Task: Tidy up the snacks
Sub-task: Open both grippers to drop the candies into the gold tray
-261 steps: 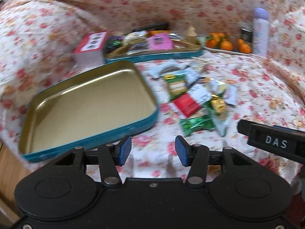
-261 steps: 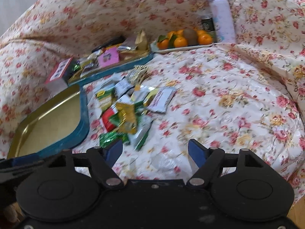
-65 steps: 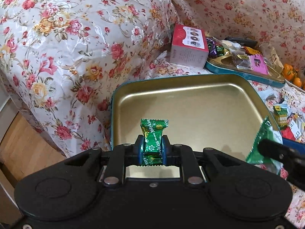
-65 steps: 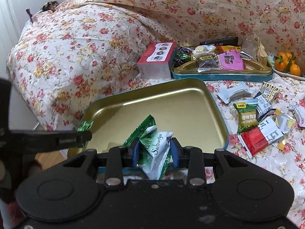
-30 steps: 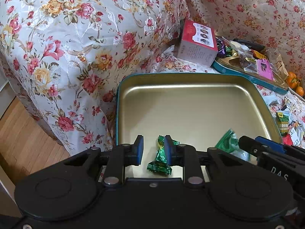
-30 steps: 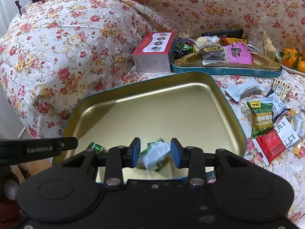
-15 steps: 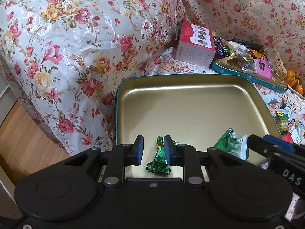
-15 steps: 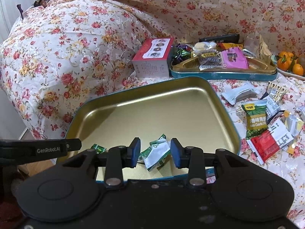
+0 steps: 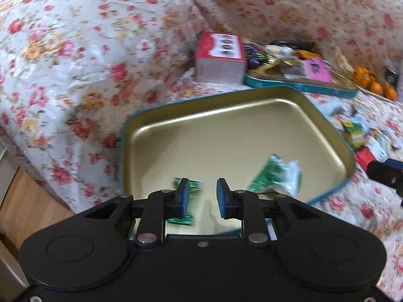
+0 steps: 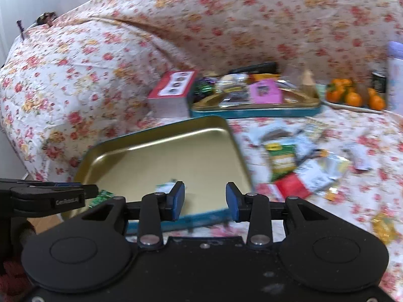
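Observation:
A gold tin tray with a teal rim (image 9: 325,125) (image 10: 234,136) lies on the floral cloth. In it lie a green wrapped candy (image 9: 194,183) (image 10: 102,196) and a green-and-white snack packet (image 9: 277,173) (image 10: 165,187). My left gripper (image 9: 201,198) is open and empty above the tray's near edge, the candy partly behind its left finger. My right gripper (image 10: 204,198) is open and empty over the tray's near right rim. A pile of loose snack packets (image 10: 299,166) (image 9: 362,138) lies on the cloth right of the tray.
A second teal tin (image 10: 257,110) (image 9: 302,85) full of snacks stands behind the tray, with a red-topped box (image 10: 173,93) (image 9: 219,60) to its left. A plate of oranges (image 10: 352,98), a dark can and a pale bottle (image 10: 395,75) stand at the back right. Wood floor (image 9: 22,201) shows at left.
Both grippers have opened wider and pulled back and to the right. The candy and the green-and-white packet stay in the tray where they were let go.

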The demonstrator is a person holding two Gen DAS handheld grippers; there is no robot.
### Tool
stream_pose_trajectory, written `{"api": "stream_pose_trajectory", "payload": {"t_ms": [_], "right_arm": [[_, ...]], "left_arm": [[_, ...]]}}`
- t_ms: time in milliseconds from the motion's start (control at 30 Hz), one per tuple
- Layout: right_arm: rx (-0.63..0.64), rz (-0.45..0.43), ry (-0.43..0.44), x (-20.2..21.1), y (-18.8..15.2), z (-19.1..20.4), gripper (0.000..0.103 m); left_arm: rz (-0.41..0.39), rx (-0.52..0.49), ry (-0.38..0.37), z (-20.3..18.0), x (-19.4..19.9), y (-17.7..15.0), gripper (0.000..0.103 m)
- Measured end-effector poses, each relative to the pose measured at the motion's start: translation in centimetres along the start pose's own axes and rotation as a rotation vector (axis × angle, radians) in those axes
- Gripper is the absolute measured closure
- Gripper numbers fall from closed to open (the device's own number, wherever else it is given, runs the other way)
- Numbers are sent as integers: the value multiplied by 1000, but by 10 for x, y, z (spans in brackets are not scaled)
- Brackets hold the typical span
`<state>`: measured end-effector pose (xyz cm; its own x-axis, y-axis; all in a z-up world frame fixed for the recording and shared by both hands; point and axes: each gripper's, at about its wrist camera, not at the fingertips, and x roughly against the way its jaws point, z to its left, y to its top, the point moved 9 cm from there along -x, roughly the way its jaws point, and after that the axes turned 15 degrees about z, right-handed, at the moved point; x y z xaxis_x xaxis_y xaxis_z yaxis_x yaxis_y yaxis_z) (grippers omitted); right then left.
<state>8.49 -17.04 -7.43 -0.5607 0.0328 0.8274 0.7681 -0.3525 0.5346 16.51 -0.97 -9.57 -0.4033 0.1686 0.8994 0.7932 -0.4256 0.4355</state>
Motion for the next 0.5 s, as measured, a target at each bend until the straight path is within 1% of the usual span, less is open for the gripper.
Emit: {"api": "stream_pose_trajectory", "payload": {"t_ms": [133, 233, 367, 433, 500], "right_arm": [[-67, -5, -43, 13, -16, -41, 63], [-118, -5, -85, 22, -29, -73, 63], [-187, -3, -149, 35, -48, -119, 62], [-222, -4, -174, 41, -57, -138, 61], [-255, -5, -202, 45, -65, -159, 61]], "left_arm": [[-29, -69, -24, -27, 4, -6, 70], [-60, -90, -55, -50, 12, -11, 70], [-37, -77, -110, -79, 20, -22, 70], [-31, -93, -132, -94, 25, -26, 70], [-36, -122, -136, -111, 31, -28, 70]]}}
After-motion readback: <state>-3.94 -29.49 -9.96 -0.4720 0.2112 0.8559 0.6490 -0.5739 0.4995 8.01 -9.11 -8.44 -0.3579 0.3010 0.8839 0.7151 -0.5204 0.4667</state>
